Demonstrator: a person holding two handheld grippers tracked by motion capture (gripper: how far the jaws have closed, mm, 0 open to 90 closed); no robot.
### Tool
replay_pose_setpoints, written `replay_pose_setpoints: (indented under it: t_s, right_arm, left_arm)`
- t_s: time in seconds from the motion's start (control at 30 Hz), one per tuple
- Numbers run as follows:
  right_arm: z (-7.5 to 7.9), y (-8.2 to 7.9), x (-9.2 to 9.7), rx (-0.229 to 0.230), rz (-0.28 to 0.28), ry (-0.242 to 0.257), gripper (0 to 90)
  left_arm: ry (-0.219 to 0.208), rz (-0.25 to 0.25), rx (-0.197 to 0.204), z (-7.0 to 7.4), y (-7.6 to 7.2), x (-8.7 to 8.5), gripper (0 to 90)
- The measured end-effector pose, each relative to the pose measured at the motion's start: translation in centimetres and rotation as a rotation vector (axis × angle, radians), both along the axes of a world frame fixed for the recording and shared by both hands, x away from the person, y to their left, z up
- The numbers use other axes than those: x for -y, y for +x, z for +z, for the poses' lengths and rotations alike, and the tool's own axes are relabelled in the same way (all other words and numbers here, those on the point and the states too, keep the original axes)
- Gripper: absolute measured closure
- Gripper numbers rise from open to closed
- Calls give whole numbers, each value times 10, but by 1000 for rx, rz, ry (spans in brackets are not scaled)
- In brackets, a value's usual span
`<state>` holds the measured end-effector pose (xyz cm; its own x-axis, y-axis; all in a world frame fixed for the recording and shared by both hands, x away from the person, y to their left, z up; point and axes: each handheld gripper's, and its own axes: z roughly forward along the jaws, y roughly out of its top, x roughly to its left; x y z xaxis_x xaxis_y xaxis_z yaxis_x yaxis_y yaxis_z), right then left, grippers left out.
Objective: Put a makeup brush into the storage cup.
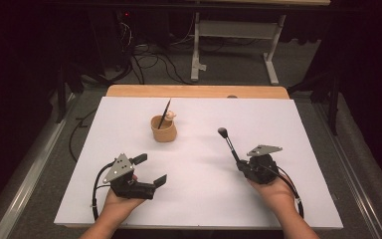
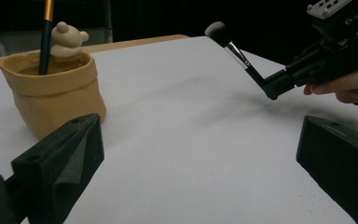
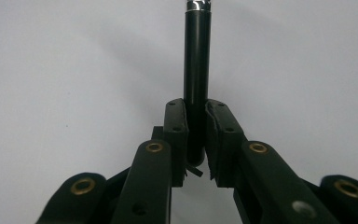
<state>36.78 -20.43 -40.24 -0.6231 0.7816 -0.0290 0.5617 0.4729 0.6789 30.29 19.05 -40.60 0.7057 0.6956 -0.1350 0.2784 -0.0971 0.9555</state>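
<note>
From above, my left gripper [image 1: 151,169] rests on the smooth white tabletop [image 1: 199,199], jaws spread with nothing between them. My right gripper [image 1: 238,164] clamps a slim black makeup brush [image 1: 227,141], its bristle tip raised toward the pot.

Along my left jaws, the soft tan pouch-shaped pot [image 2: 51,91] holds a thin brush [image 2: 45,37] and a bear figure [image 2: 67,38].

Along my right jaws, the pads pinch the glossy round handle [image 3: 196,84].

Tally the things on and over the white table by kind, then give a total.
Makeup brushes: 2, one in the right gripper, one standing in the holder
Tan holder: 1
Handheld grippers: 2, including the left gripper
Total: 5
</note>
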Motion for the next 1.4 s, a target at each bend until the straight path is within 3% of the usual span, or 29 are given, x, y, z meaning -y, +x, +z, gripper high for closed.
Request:
replay_pose_setpoints:
  t_s: [0.43,0.57,0.77,0.83,1.33,1.4]
  right_arm:
    - [-4,-7,3,87,28,42,815]
    - [-6,-13,10,112,22,118,815]
    - [-7,-15,13,123,27,144,814]
    - [-6,-17,14,126,13,181,815]
    - [-14,-18,16,172,-6,207,814]
    - [-15,-19,16,196,1,206,814]
  left_arm:
    - [12,5,-15,-7,3,0,13]
    - [17,7,-21,-9,3,2,13]
    - [32,1,-27,-12,5,5,13]
    - [33,0,-26,-12,5,6,13]
    - [28,-8,-28,-12,3,7,14]
    - [27,-13,-29,-12,3,7,14]
